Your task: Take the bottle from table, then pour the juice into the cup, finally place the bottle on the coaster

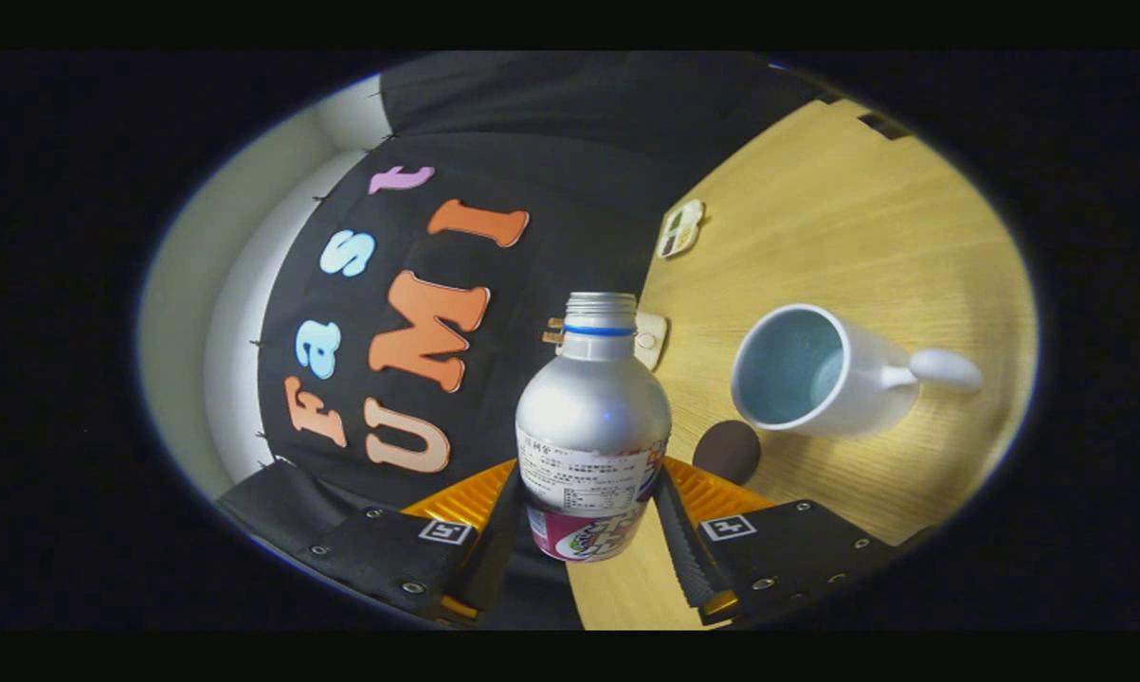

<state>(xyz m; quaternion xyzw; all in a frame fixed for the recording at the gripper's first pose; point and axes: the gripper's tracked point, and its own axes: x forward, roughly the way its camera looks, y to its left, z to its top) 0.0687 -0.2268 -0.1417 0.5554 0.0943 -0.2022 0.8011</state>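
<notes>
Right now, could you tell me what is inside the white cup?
The white cup looks empty, showing only its pale blue inner wall. The gripper is shut on the bottle, whose neck is uncapped. The cup's deepest part is hidden by its rim.

Cam rides on the gripper (584,530), rolled sideways, looking close along its fingers; table (816,237) fills 12 to 5 o'clock.

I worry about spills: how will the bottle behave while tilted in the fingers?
The bottle looks like smooth metal, so it may slip. Its mouth has no cap, so juice could spill early. Both fingers press its label, probably steadying it.
</notes>
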